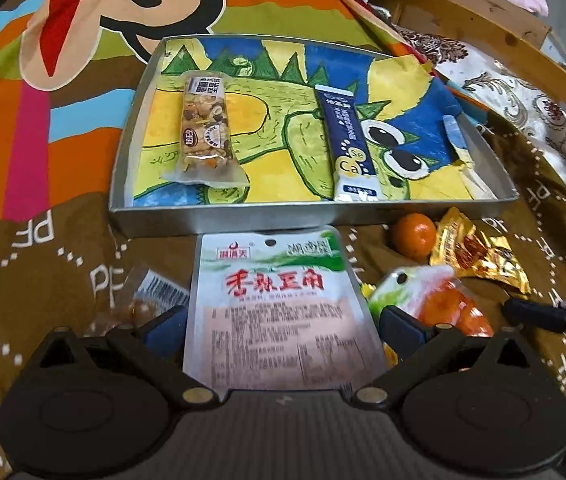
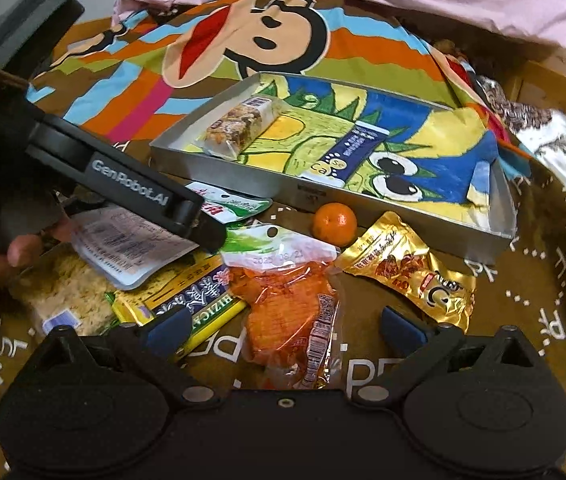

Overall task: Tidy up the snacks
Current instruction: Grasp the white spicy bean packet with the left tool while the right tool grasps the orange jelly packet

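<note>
Midway through sorting snacks on a cartoon-monkey bedspread [image 1: 43, 128], I am carrying one packet toward the shallow grey metal tray [image 1: 219, 220] lined with a crayon dinosaur drawing. My left gripper [image 1: 281, 326] has the flat white-and-green pouch with red Chinese lettering [image 1: 279, 300] lying between its blue-padded fingers [image 1: 165, 326]; the fingers sit right at the pouch's edges, and from the right camera the packet hangs lifted off the cloth, so I judge it gripped, just short of the tray's near wall. Two items already lie inside the tray: a clear-wrapped nut-and-fruit bar [image 1: 207, 132] on the left and a dark blue stick sachet with a white end [image 1: 349, 144] in the middle.

The next move, as I read it, calls for raising the pouch over the near wall and setting it flat in a free patch of the tray, clear of the two items there.

My right gripper [image 2: 283, 328] hovers spread wide and empty over the loose pile: a pale crumbly rice-cake block [image 2: 67, 292], a yellow-and-green packet with blue label [image 2: 187, 300], a transparent pack of orange spicy strips [image 2: 291, 304], a small mandarin orange [image 2: 335, 224] and a crinkled gold foil sachet [image 2: 407, 268]. All of these rest on the brown cloth, outside the tray, waiting their turn.
</note>
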`<state>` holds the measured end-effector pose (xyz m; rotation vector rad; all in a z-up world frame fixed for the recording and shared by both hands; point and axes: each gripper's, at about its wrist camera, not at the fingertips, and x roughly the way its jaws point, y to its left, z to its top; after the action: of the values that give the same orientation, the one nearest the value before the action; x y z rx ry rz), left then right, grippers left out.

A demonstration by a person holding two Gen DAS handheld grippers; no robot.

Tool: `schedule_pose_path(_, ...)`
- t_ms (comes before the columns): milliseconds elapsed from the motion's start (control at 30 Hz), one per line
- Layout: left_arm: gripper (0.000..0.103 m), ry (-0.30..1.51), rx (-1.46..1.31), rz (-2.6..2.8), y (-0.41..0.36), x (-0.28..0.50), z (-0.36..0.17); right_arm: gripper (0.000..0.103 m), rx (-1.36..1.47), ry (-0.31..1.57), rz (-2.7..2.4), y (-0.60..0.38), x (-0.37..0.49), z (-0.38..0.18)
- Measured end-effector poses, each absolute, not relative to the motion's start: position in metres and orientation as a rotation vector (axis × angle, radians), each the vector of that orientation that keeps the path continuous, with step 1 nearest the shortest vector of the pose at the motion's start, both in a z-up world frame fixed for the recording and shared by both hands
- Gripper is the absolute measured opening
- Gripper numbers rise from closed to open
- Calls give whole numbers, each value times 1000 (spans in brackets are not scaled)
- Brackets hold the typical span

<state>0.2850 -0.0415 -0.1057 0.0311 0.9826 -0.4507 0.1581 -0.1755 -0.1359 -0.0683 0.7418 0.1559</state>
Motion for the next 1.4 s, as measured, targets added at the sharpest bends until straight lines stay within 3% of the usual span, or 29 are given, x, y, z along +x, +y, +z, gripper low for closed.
schedule_pose_path(200,102,983,23,-478,-45,295,-112,87,-21,736,142,-178,164,-139)
schedule_pose_path(333,100,992,11,-492,-45,296,-113,66,16,737,155,-179,165,-138)
schedule_pose_path(533,96,1000,-9,-468,-40,291,-108,61,-8,733,140,-175,161,-136)
schedule_pose_path(633,85,990,-38,-441,-33,288,-103,55,-10,733,128,-175,159,-134)
schedule_pose_path(967,83,1011,-75,-408,-20,281,-96,55,-10,744,128,-177,158,-135)
schedule_pose_path(1067,90,1015,-61,-409,-19,280,-96,57,-4,750,127,-177,159,-136)
schedule_pose_path(1400,99,1036,85,-435,-29,278,-101,62,-16,778,124,-176,160,-143)
